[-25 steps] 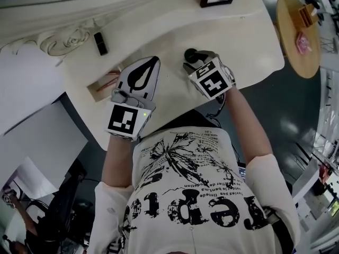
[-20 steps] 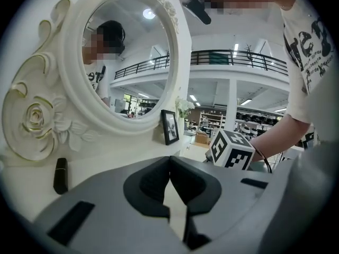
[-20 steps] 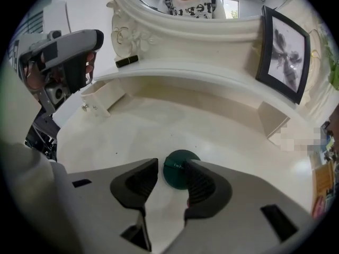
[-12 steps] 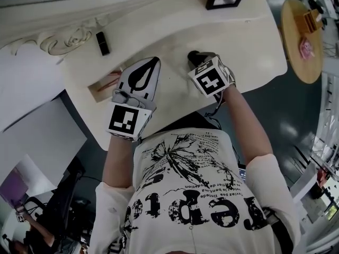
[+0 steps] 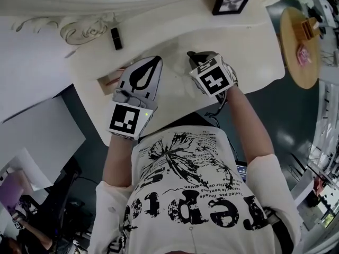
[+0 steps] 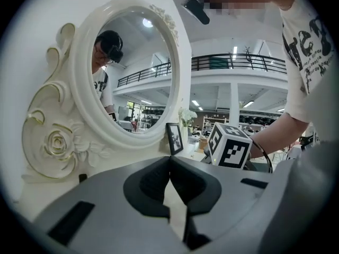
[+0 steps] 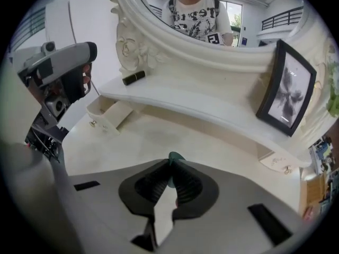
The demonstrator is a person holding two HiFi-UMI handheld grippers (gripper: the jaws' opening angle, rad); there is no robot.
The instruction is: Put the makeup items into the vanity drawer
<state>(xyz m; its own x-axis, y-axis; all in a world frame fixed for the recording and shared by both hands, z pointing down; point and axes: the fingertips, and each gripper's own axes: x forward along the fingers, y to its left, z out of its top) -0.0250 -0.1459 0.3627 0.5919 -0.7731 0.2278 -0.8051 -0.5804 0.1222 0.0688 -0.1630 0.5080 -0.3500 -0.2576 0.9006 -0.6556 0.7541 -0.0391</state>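
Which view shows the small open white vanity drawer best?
Right gripper view: the small open white vanity drawer sticks out in full, knob visible. Head view shows only part of it, beside the left claw. Left gripper view doesn't show it.

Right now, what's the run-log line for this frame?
right gripper: closing on teal item | left gripper: shut, empty | drawer: open

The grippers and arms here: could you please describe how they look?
The left gripper and right gripper have grey shells and black pads. Each carries a white cube with black square markers; the left cube shows a small green light. A black cord loops by the right wrist. The person wears a white short-sleeved shirt with black print.
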